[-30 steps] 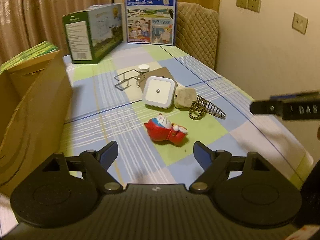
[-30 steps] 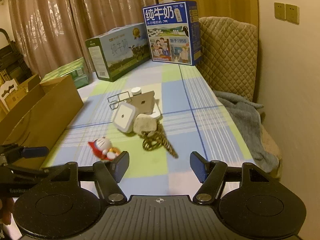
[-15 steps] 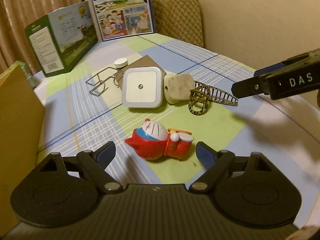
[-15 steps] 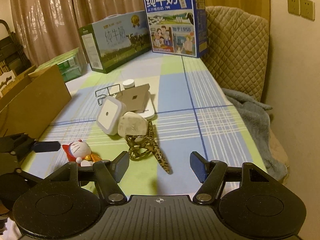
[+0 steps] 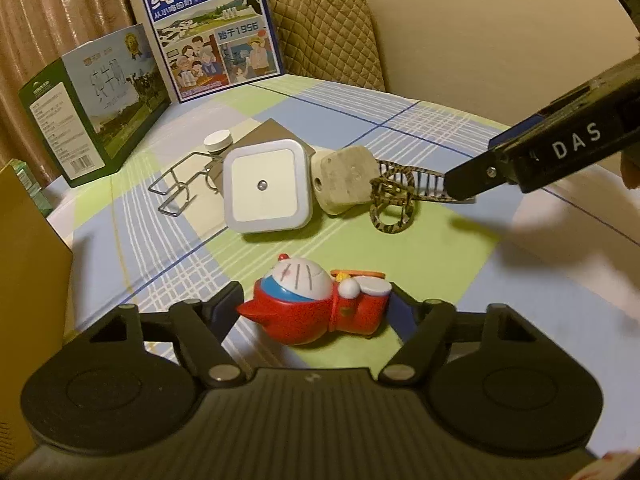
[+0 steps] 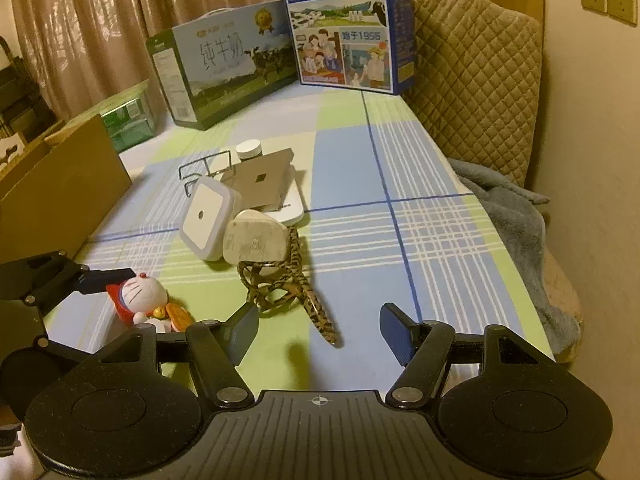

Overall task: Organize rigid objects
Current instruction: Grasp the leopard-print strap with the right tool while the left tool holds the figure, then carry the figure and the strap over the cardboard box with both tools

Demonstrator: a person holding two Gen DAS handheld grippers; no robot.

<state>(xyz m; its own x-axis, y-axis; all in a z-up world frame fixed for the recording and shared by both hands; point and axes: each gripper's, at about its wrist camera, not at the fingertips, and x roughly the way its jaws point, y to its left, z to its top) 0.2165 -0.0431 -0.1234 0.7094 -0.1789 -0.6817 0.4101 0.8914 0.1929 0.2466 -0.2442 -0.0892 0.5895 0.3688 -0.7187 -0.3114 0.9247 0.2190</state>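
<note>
A red Doraemon toy (image 5: 316,304) lies on the checked tablecloth between the open fingers of my left gripper (image 5: 318,312); it also shows in the right wrist view (image 6: 140,300). Behind it lie a white square night light (image 5: 265,186), a beige plug block (image 5: 346,180), a leopard-print hair clip (image 5: 400,196) and a wire rack (image 5: 180,188). My right gripper (image 6: 318,332) is open and empty, just short of the hair clip's (image 6: 292,284) tail. Its finger (image 5: 540,160) shows at the right in the left wrist view.
A cardboard box (image 6: 60,192) stands at the left. Two milk cartons, green (image 6: 224,64) and blue (image 6: 348,28), stand at the back. A quilted chair back (image 6: 472,92) and a grey blanket (image 6: 512,232) are at the table's right edge. A white cap (image 6: 248,148) and flat card (image 6: 260,180) lie behind the light.
My left gripper has moved forward and down so the Doraemon toy now sits between its open fingers. My right gripper has moved closer to the hair clip.
</note>
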